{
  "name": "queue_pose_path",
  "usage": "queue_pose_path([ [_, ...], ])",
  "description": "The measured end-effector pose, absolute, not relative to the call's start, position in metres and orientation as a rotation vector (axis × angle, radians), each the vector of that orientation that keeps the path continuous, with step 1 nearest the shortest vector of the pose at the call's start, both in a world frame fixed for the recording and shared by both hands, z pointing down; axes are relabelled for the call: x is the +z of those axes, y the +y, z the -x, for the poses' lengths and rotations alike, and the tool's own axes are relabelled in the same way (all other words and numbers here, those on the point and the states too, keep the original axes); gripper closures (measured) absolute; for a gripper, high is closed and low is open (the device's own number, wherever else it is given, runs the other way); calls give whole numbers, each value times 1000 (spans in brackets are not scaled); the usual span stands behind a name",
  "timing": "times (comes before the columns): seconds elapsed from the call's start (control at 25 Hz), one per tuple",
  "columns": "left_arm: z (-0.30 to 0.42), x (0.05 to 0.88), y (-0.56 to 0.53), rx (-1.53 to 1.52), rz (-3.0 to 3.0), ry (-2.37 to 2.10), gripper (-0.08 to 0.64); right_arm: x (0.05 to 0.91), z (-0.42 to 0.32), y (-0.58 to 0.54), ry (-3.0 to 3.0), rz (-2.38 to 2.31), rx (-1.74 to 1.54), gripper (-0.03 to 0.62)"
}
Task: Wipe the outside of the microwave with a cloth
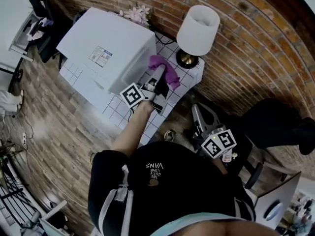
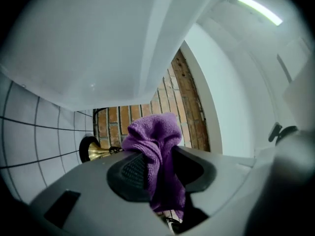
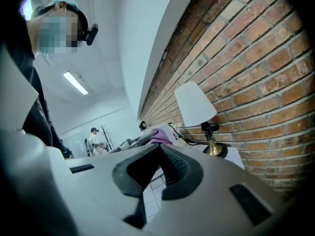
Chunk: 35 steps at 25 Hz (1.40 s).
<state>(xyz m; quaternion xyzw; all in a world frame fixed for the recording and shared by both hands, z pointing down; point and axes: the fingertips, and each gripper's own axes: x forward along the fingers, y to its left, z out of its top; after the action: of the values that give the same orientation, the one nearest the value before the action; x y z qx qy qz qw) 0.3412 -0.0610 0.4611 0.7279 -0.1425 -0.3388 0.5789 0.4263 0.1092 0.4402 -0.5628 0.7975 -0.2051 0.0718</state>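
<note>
The left arm (image 1: 129, 134) is stretched forward, forearm bare, and carries the left gripper (image 1: 158, 73) well ahead of the body. Its jaws are clamped on a purple cloth (image 2: 156, 146), which bunches up above them and hangs down below. The right gripper (image 1: 196, 111) is held low and close to the torso, pointing forward. Its jaws are drawn together at the tips — nothing sits between them.
</note>
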Motion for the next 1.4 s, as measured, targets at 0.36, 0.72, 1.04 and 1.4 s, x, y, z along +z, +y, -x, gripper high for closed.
queue_pose_path([
  [0.36, -224, 501, 10, -809, -1644, -537, 420, 444, -355, 85, 2563, 1464, -655, 588],
  [0.72, -166, 527, 23, -823, -1626, -630, 419, 443, -332, 86, 2615, 1409, -659, 589],
  [1.04, -207, 547, -8, -792, -1613, -576, 419, 445, -365, 102, 2544, 1541, -649, 589],
  [1.4, -276, 545, -71, -805, -1656, -519, 419, 454, -411, 122, 2450, 1675, -669, 588],
])
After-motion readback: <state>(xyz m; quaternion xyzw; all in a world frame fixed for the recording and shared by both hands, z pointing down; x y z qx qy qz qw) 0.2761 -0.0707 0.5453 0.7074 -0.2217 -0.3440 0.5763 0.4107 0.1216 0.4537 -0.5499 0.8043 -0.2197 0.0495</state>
